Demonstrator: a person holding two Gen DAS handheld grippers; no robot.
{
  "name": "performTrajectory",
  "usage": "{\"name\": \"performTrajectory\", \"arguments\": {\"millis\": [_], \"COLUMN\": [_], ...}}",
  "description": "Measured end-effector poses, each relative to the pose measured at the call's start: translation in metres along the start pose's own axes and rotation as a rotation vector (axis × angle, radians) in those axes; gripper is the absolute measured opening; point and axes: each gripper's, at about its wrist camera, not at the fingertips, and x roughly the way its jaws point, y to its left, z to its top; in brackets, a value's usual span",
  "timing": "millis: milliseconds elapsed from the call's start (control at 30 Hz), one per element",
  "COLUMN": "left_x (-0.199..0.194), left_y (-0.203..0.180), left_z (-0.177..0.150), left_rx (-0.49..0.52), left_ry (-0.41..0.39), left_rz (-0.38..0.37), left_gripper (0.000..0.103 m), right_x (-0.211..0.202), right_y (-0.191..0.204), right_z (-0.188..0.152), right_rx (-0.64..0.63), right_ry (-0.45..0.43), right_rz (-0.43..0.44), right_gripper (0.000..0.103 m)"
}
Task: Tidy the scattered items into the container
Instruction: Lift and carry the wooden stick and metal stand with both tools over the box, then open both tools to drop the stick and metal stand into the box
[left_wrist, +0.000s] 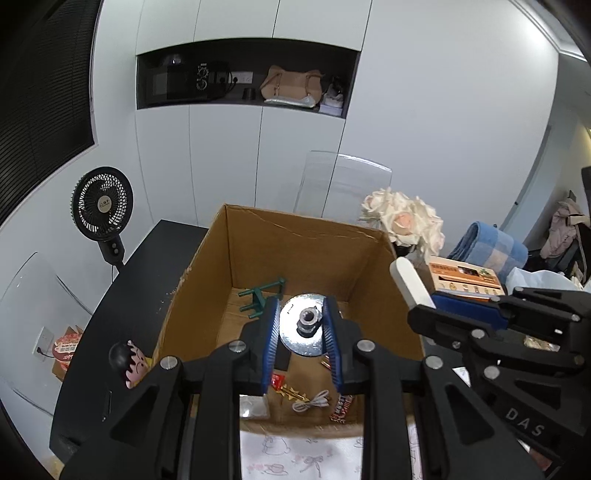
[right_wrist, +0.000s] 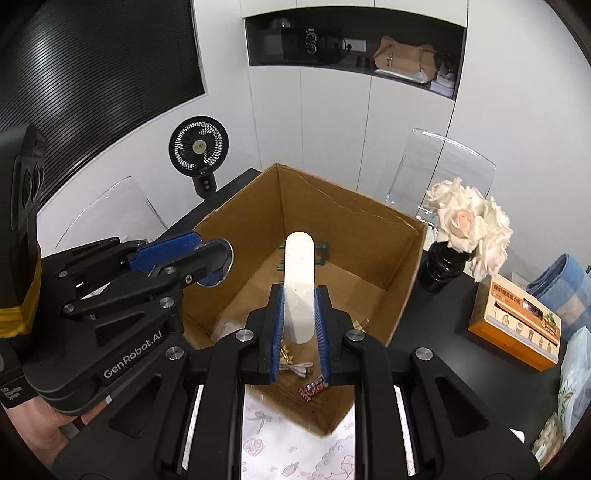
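Observation:
An open cardboard box (left_wrist: 306, 236) (right_wrist: 347, 218) stands on the black table. My left gripper (left_wrist: 301, 321) hangs over its inside, shut on a shiny metal disc (left_wrist: 295, 332) with a hub at its centre. My right gripper (right_wrist: 299, 306) is shut on a white rounded bar (right_wrist: 300, 280), held above the box's near side; the bar (left_wrist: 410, 280) shows at the right in the left wrist view. On the box floor lie a green frame (left_wrist: 262, 293), a white cable (left_wrist: 310, 402), gold stars (left_wrist: 293, 393) and a snack wrapper (right_wrist: 313, 387).
A black vase of pale roses (right_wrist: 465, 225) stands right of the box, beside an orange carton (right_wrist: 517, 325) and a blue checked cloth (right_wrist: 561, 284). A cartoon figure (left_wrist: 131, 363) sits left of the box. A fan (left_wrist: 101, 206) and clear chairs (right_wrist: 443, 166) stand behind.

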Motion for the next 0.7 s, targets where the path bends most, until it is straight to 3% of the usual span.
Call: {"name": "performTrajectory", "arguments": {"millis": [367,700], "left_x": [0.047,0.055], "left_y": [0.03,0.032], "left_z": [0.015,0.02], "left_rx": [-0.066,-0.042], "left_ry": [0.108,0.121], "left_rz": [-0.009,0.021], "left_gripper": [0.024,0.024], "right_x": [0.049,0.058], "right_y": [-0.01,-0.014], "right_z": [0.027,0.028], "right_rx": [0.028,0.051], "right_ry": [0.107,0.122], "right_rz": [0.004,-0.019], "right_gripper": [0.017,0.02]}}
